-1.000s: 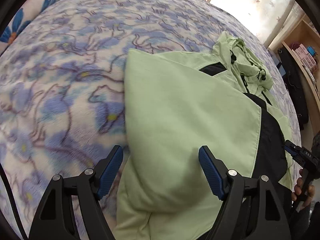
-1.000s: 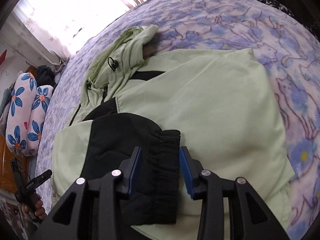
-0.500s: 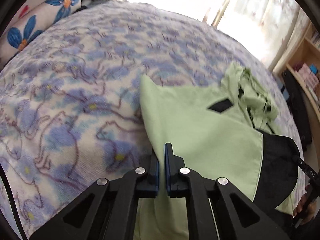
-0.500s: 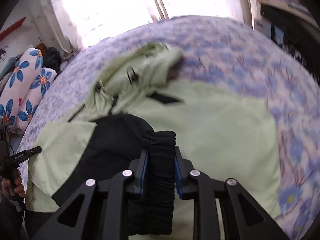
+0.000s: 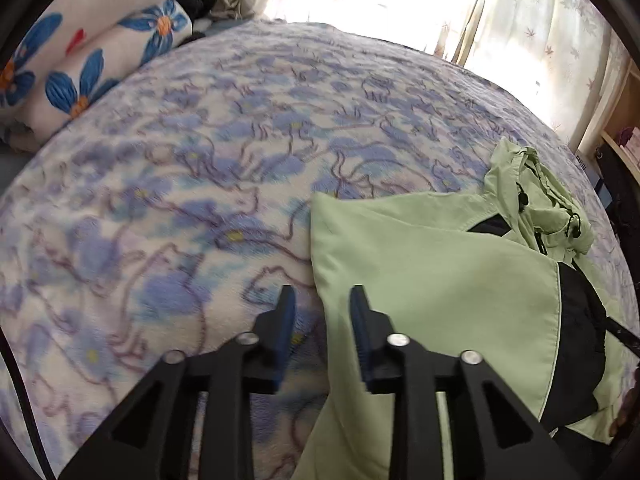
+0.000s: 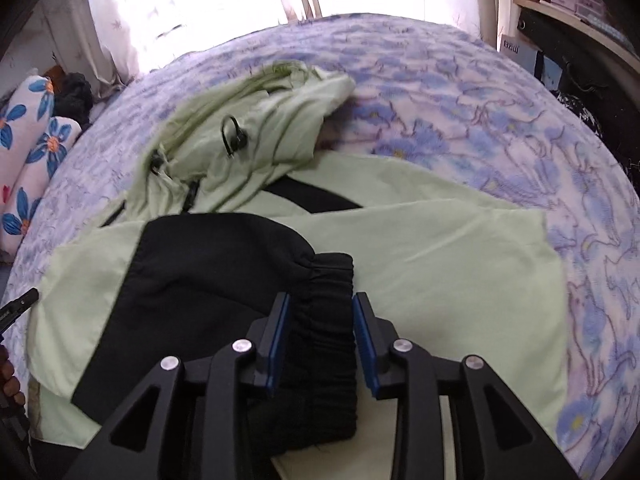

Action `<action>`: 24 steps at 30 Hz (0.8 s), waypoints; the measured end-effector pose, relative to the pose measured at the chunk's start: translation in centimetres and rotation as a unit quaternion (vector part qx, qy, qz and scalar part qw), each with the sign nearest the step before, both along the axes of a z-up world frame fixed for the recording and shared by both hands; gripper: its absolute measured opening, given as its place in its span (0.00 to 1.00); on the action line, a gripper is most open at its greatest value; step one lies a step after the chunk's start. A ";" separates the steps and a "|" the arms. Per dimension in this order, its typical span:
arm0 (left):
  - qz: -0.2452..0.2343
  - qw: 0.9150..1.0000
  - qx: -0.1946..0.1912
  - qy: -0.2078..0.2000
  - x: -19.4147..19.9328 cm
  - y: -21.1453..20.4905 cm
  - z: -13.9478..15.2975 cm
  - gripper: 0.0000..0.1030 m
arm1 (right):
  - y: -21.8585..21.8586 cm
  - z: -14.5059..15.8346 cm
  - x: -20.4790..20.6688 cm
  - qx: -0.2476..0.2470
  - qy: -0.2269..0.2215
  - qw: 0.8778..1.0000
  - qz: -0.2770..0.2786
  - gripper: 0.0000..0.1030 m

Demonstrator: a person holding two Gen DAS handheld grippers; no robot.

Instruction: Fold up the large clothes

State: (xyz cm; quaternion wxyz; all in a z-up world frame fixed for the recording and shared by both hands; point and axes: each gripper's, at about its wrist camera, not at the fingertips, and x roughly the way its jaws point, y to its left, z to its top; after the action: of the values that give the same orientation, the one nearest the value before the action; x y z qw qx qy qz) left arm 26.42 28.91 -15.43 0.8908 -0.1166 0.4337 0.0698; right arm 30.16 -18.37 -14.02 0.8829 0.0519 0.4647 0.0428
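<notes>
1. The left gripper (image 5: 322,330) is hanging over the jacket's left edge. Its jaws have just been opening and are standing partly apart, released; the fold edge of the jacket (image 5: 432,292) is showing in the gap below them, with neither pad pressing on it.
2. From those fingers the jacket is spreading away toward two o'clock on the flowered blanket (image 5: 180,200), its long axis running from the near hem up to the hood (image 5: 532,200) at about one o'clock.
3. The black sleeve (image 6: 224,280) is lying folded across the green body, its cuff (image 6: 326,320) pointing at six o'clock in the right wrist view.
4. The right gripper (image 6: 320,340) is straddling that cuff. Its jaws have just been opening; the pads are sitting just beside the ribbing, and I cannot tell whether they are pinching it.
5. The right hand is looking nearer to the sleeve, the left nearer to the side fold.
6. A box (image 6: 516,50) at one o'clock is bearing print too small to read; no brand is showing on the jacket.
</notes>
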 end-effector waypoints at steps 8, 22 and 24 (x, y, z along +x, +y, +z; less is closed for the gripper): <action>-0.066 0.997 0.026 -0.009 -2.3 -5.1 4.6 0.49 | 2.1 3.1 -3.3 0.005 -0.027 1.000 0.005 0.32; -0.090 0.995 -0.018 0.034 -3.4 -13.2 -2.8 0.55 | 13.9 -1.4 -5.4 0.010 0.017 0.994 0.106 0.32; -0.079 0.996 -0.003 0.039 -3.3 -12.2 -3.9 0.54 | 13.6 -2.3 -5.2 -0.016 0.022 0.994 0.102 0.30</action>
State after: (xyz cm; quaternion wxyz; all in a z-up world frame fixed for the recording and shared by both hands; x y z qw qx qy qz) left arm 23.16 16.72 -19.33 0.8755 -0.0817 0.4762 0.0025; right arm 24.92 -4.77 -16.34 0.8642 -0.0092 0.4876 0.1239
